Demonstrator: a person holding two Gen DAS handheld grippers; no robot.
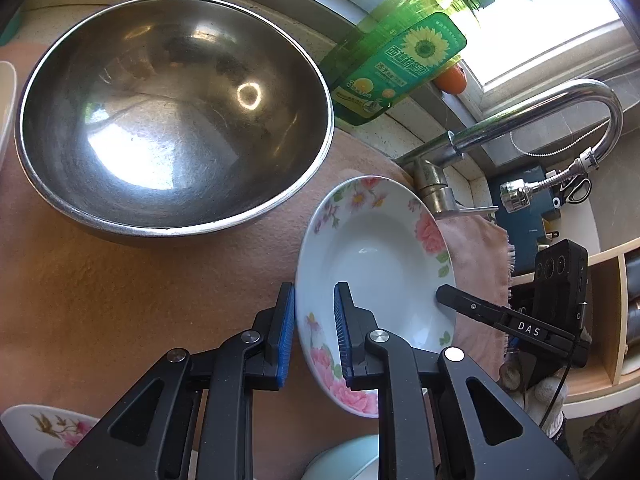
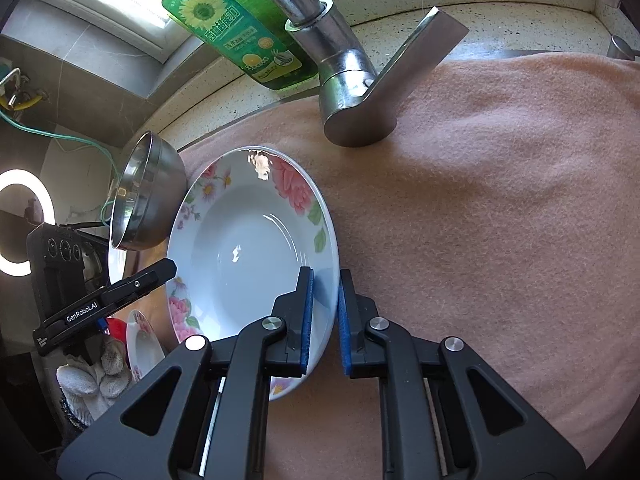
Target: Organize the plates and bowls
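A white floral plate [image 1: 380, 256] is held above the pink cloth by both grippers. My left gripper [image 1: 314, 336] is closed around its rim on one side, with blue pads on either face. My right gripper [image 2: 325, 320] is closed around the opposite rim of the plate [image 2: 248, 248]. The right gripper's finger shows in the left wrist view [image 1: 472, 308]. A large steel bowl [image 1: 172, 116] sits on the cloth to the left of the plate; it also shows in the right wrist view [image 2: 144, 200].
A chrome faucet [image 2: 352, 96] stands just behind the plate. A green detergent bottle [image 1: 400, 60] leans on the sill. Another floral plate [image 1: 44, 432] and a pale blue bowl [image 1: 348, 460] lie near the bottom. A wooden rack [image 1: 608, 320] stands to the right.
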